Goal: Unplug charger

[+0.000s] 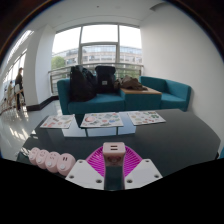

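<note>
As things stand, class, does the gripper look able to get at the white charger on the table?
Probably yes: the charger stands between the open gripper fingers, with nothing visible blocking it and the pink power strip off to one side.

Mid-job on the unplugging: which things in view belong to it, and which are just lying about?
Job:
- charger, standing between the gripper fingers, which look open around it
- pink power strip, left of the fingers

Lying about:
- papers on the dark table
- teal sofa beyond
- dark bags on the sofa
</note>
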